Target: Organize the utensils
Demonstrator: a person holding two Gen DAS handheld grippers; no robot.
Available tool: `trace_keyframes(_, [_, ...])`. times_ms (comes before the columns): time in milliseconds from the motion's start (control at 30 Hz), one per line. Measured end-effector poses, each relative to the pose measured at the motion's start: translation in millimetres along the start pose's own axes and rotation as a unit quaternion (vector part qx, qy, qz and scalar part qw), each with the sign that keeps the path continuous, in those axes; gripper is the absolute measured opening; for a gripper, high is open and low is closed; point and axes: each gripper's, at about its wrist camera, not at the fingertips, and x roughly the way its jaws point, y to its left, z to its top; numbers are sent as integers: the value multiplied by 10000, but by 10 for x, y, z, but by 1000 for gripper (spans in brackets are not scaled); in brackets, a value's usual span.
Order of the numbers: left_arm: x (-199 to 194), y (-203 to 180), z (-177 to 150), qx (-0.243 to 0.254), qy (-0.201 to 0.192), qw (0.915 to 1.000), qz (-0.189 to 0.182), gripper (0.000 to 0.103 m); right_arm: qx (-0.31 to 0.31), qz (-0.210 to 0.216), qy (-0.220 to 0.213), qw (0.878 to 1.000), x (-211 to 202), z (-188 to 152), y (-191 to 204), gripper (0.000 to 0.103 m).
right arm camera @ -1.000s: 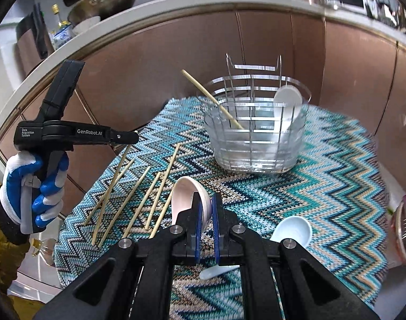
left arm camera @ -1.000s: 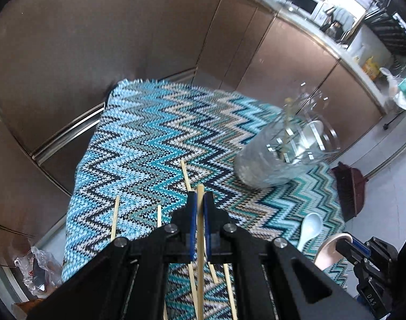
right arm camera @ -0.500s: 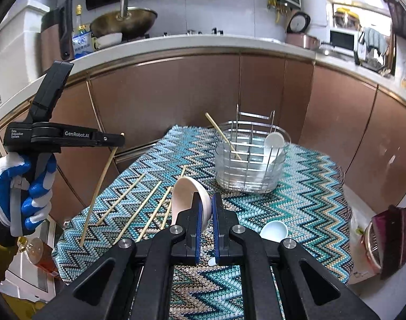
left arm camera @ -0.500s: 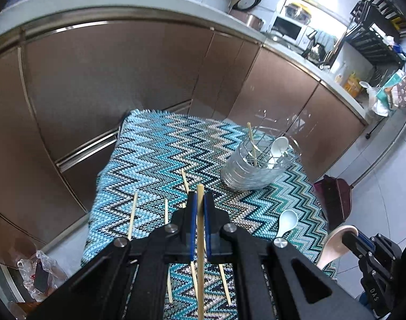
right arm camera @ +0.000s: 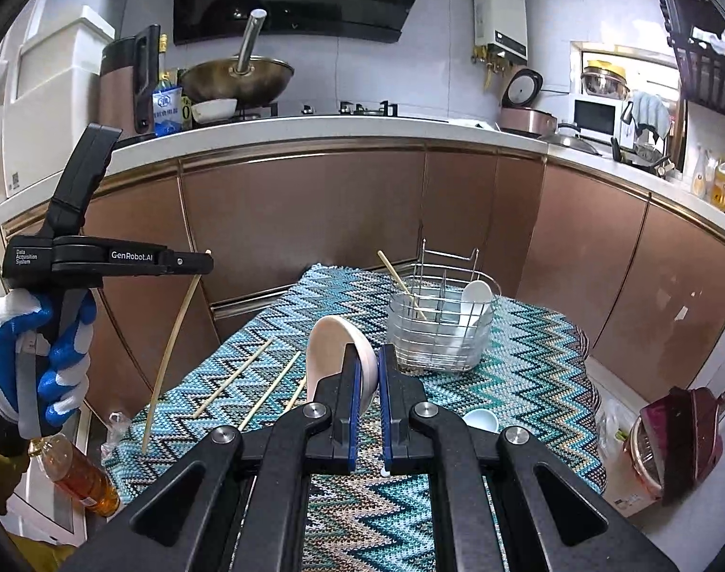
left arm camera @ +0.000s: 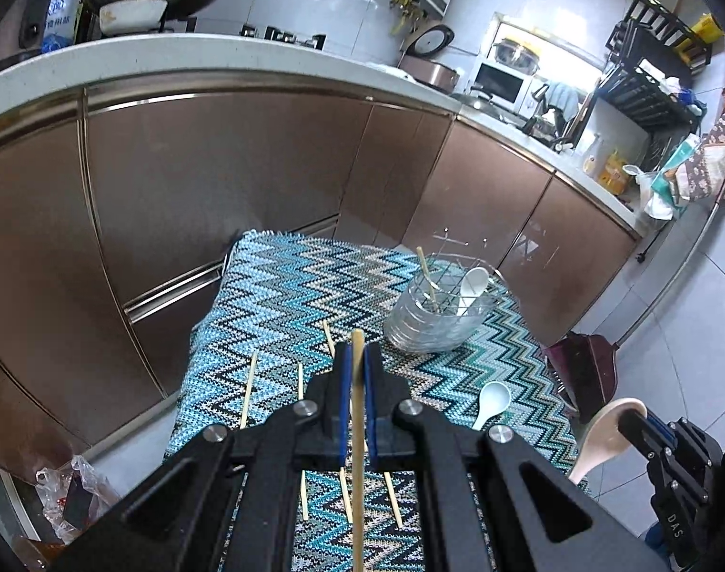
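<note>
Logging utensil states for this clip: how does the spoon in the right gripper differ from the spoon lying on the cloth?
The held spoon is beige and raised off the cloth, clamped in the right gripper. The loose spoon is white, looks smaller, and lies flat on the cloth, untouched. Both are deep-bowled soup spoons still outside the basket.

Right tool (right arm camera: 367, 381) grips a beige spoon (right arm camera: 338, 350) — left tool (right arm camera: 205, 263) pinches a chopstick (right arm camera: 172, 352).
</note>
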Motion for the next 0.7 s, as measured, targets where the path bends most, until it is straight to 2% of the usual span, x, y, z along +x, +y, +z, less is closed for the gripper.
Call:
trace_keyframes(267, [-261,-26,-10,3,-314,9995,20,5,-122,-179,-296,9993,-197,45,90,7])
trace_keyframes(700, [-452,-134,11,46,-753,9971,97,5,-300,-475,-720,9958,-434,76,154,7])
